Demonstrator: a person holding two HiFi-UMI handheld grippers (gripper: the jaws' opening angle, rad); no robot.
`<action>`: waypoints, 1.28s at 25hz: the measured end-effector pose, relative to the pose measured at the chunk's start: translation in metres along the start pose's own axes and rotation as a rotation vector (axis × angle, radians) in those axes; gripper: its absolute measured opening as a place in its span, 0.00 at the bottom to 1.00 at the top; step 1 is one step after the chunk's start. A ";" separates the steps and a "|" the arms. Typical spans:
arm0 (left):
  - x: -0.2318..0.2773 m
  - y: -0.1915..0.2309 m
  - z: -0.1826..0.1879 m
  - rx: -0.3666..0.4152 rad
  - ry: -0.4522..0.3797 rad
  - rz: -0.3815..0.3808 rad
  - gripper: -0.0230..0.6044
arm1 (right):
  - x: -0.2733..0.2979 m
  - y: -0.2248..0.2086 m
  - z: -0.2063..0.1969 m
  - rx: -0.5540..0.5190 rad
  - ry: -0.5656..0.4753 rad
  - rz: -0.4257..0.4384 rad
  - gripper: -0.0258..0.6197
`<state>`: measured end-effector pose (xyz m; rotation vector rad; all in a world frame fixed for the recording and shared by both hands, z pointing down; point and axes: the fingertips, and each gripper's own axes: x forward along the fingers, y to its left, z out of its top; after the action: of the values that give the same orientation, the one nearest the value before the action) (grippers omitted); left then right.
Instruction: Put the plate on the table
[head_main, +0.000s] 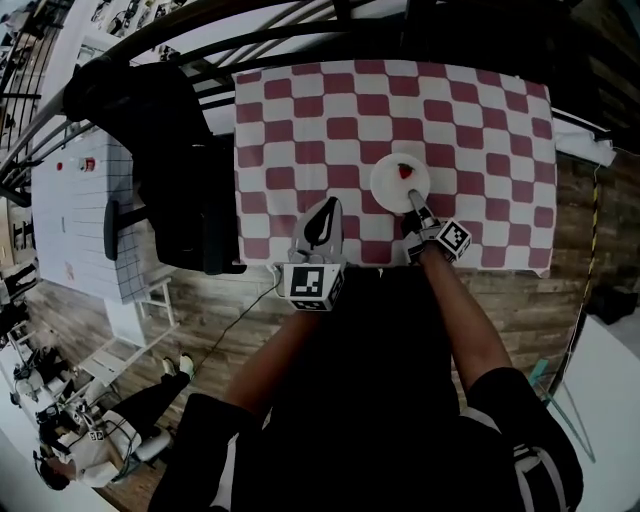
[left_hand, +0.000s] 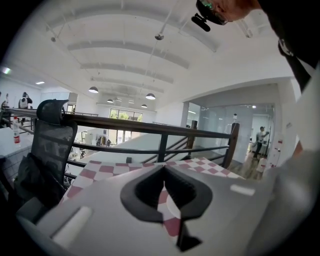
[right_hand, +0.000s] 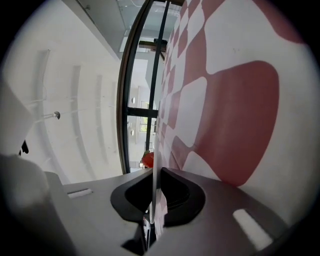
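Plate (head_main: 390, 186), bearing a red fruit (head_main: 405, 170), is shown right of centre over the checked table (head_main: 300, 110); its near rim is pinched by the right gripper (head_main: 414, 207), presumably to keep it level; contact with the cloth cannot be judged; the left gripper (head_main: 322, 226) is pressed together, empty, at the table's lower edge.

The plate (head_main: 398, 183) is small, round and white, with a red piece of food (head_main: 405, 170) on it. It sits level over the table (head_main: 300, 100) with its red-and-white checked cloth, near the front edge, its near rim pinched by the right gripper (head_main: 413, 206).
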<state>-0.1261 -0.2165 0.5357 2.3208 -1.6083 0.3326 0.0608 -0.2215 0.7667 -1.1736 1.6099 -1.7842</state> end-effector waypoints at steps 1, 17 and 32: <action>0.002 0.003 -0.002 0.003 0.011 0.012 0.05 | 0.002 0.001 0.000 0.001 0.004 0.004 0.07; 0.002 0.010 -0.005 -0.007 0.034 0.061 0.05 | 0.007 0.013 -0.011 -0.040 0.066 0.081 0.07; -0.028 0.008 -0.027 -0.026 0.046 0.056 0.05 | 0.022 0.008 -0.019 0.105 -0.042 0.034 0.08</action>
<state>-0.1439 -0.1854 0.5517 2.2358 -1.6489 0.3727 0.0318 -0.2303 0.7658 -1.1217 1.4847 -1.7888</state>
